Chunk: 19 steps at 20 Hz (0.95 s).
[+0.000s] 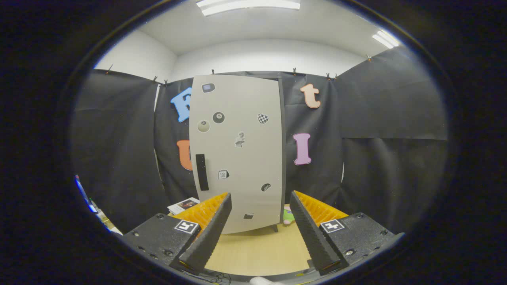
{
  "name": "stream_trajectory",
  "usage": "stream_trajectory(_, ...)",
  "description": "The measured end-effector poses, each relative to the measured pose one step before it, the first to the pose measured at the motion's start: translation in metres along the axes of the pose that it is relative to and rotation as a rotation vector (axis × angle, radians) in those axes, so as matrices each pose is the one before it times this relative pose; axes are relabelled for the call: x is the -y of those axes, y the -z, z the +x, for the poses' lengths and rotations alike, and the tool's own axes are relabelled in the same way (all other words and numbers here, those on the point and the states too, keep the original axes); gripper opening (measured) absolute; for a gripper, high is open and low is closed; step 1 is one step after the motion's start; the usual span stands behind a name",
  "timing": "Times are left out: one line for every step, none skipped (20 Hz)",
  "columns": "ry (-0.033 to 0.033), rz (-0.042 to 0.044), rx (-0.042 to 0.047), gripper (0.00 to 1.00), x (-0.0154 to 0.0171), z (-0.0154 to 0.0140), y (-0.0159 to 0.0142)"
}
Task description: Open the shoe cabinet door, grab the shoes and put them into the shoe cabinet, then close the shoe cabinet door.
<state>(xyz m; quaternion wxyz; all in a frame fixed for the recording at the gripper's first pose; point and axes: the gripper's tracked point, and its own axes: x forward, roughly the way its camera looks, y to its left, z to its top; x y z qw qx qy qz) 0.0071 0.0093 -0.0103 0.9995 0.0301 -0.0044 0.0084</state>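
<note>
Cabinet: the shoe cabinet [237, 150] stands upright at 12 o'clock from the gripper, beyond the fingers, on a light wooden surface [257, 249], its back close to the black cloth wall.
Door: the door [241, 118] with small stickers looks closed and flat to the front; the dark handle [202, 172] is a vertical bar near its left edge, at about 11 o'clock from the fingertips.
Shoes: I cannot find them with certainty; a small pink and green thing [288, 217] shows at the cabinet's lower right corner, at 1 o'clock, too hidden to name.
Stage: a closed door fits both a cabinet that waits for the shoes and one shut with the shoes inside; the picture does not settle it.
Gripper: the gripper [259, 198] has its fingers spread wide and holds nothing.
Pose: it is held level, pointing straight at the door's lower half, well apart from it; I judge this facing suits a reach to the handle.
Other: some printed papers [183, 205] lie at 10 o'clock, left of the cabinet.
</note>
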Motion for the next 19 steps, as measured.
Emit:
stream_trajectory(0.01624,-0.00048,-0.00056,0.97,0.00171,-0.00336,-0.00027)
stream_trajectory(0.00986,-0.00318,0.00273,0.97,0.00115,-0.00329,0.00104)
stream_trajectory(0.00648,-0.00521,-0.00034,0.97,-0.00086,-0.00266,0.00062)
stream_trajectory(0.00542,-0.0049,-0.00084,0.97,0.00073,-0.00374,0.00157)
stream_trajectory(0.00578,-0.00166,0.00036,0.97,0.00009,-0.00293,0.00038)
stream_trajectory(-0.00016,0.00171,-0.00175,0.97,-0.00052,-0.00164,0.00101)
stream_trajectory(-0.00074,0.00144,0.00005,0.97,-0.00021,-0.00158,0.00078)
stream_trajectory(0.00135,-0.00095,-0.00078,0.97,0.00092,-0.00211,0.00075)
stream_trajectory(0.00526,-0.00106,0.00233,0.97,0.00182,-0.00145,-0.00039)
stream_trajectory(0.002,-0.00037,-0.00031,0.97,0.00125,-0.00199,0.00021)
stream_trajectory(-0.00258,0.00135,0.00317,0.97,-0.00066,-0.00064,0.0007)
stream_trajectory(0.00112,-0.00078,-0.00141,0.97,0.00017,-0.00119,0.00108)
stream_trajectory(-0.00732,-0.00444,0.00631,0.97,-0.00072,-0.00165,-0.00141)
stream_trajectory(-0.00635,-0.00543,0.00372,0.97,-0.0008,-0.00179,-0.00052)
stream_trajectory(-0.00868,-0.00351,0.0047,0.97,-0.00189,-0.00074,-0.00083)
stream_trajectory(0.00167,-0.00619,0.00287,0.97,0.00032,0.00012,-0.00011)
stream_trajectory(0.00663,-0.00807,-0.00281,0.97,0.00192,-0.00025,0.00079)
stream_trajectory(0.00171,-0.00262,-0.00164,0.97,0.00021,0.00006,0.00192)
stream_trajectory(0.00065,0.00338,-0.0042,0.97,-0.00056,0.00034,0.00192)
